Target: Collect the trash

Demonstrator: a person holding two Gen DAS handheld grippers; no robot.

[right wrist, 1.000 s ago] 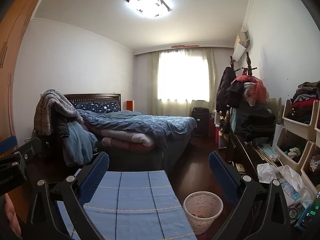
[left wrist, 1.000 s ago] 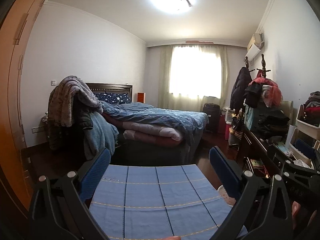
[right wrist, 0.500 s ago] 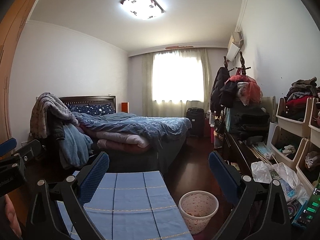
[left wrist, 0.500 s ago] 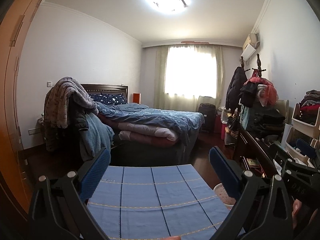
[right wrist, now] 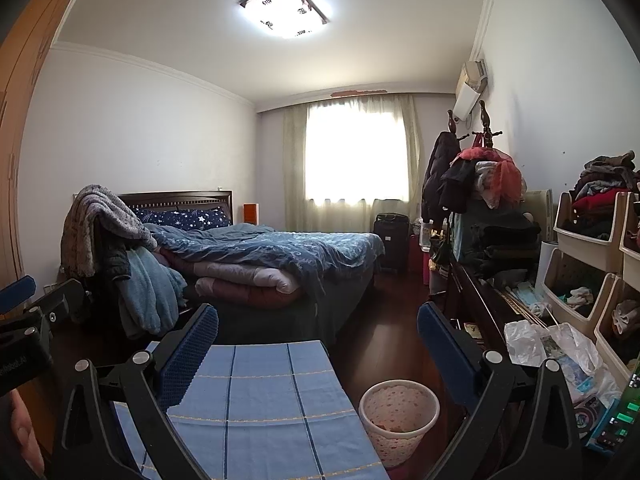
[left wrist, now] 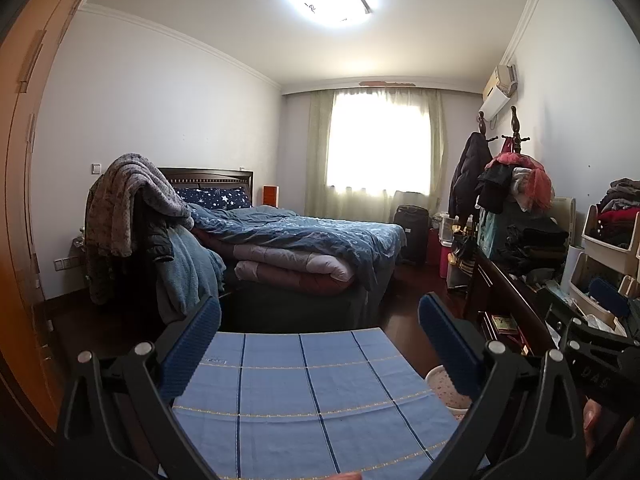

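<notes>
A white wastebasket with a dotted pattern stands on the dark floor to the right of a table with a blue checked cloth; its rim also shows in the left wrist view. My left gripper is open and empty above the cloth. My right gripper is open and empty, over the cloth's right part and the floor. The left gripper shows at the left edge of the right wrist view. I see no loose trash on the cloth.
A bed with blue bedding stands ahead. A chair draped with blankets is at the left. A dark dresser on the right carries a crumpled plastic bag and clutter. Storage bins stand far right.
Both views have shifted slightly; the bed and window sit a little further left and the wastebasket shows more. Both grippers stay open and empty.
</notes>
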